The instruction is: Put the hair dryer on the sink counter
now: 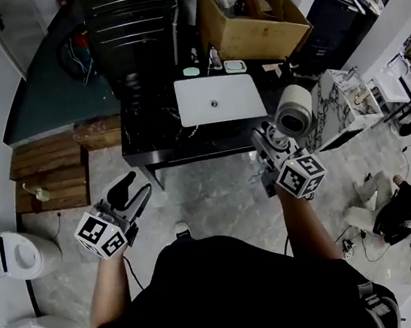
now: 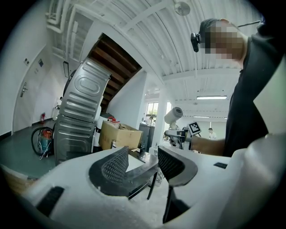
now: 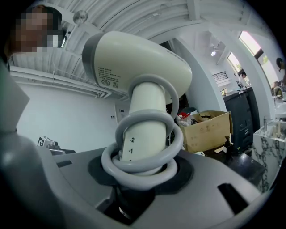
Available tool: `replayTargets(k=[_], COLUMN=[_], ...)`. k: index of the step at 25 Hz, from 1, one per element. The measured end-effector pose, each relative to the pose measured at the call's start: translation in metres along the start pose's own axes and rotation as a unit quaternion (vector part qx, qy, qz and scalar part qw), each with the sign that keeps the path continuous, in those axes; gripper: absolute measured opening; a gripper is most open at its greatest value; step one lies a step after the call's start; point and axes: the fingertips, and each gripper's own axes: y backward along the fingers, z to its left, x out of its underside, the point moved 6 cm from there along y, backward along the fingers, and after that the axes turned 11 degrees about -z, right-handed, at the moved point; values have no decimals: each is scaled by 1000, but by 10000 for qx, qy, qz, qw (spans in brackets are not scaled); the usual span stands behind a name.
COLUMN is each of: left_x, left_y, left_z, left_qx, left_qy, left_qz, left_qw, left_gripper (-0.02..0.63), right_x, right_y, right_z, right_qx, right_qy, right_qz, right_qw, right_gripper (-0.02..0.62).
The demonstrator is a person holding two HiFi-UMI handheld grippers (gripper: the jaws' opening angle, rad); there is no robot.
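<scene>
The right tool [image 1: 277, 142] is clamped on the hair dryer [image 1: 293, 109]. Its jaws are drawn in narrow round the lower end of the handle, and nothing else is between them. In the right gripper view the handle rises straight up out of the jaws. A grey cord [image 3: 143, 152] is looped round the handle just above the grip, and the barrel lies crosswise on top. The dryer's long axis therefore stands upright, across the line the tool points along, not in line with it.

The black tabletop [image 1: 147, 130] lies ahead of this tool and slightly to its left. The white sink [image 1: 219, 98] is set into its middle, further left of the tool. The dryer's head shows near the tabletop's front right corner. From above it cannot be told whether the dryer is already over the surface or short of the edge.

The left tool [image 2: 143, 163] has its jaws standing wide with nothing between them. It hangs well back from the tabletop, over the floor, off the front left corner.

The right tool is plainly the nearer and carries the load. The coming move probably turns on bringing it forward and leftward onto bare black surface beside the sink. A cardboard box [image 1: 250, 20] stands behind the tabletop, beyond the sink. The dryer would likely need tipping onto its side, since an upright handle with coiled cord looks unlikely to stand alone.
</scene>
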Motion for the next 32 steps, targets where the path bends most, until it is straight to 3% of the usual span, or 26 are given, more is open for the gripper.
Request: replayTargets(k=[9, 32], left_x=[-3, -37], left_y=[-3, -16], left_z=[54, 171], left_qx=[-123, -31], left_qy=[78, 158], left_qz=[179, -124], left_qw=[9997, 9998], left_gripper=[214, 179], right_x=[10, 10], right_y=[-60, -172], right_z=[11, 34], right_qx=[-70, -85], right_qy=[6, 88], right_qz=[119, 148], right_qw=[9999, 9998], right_gripper=[183, 183])
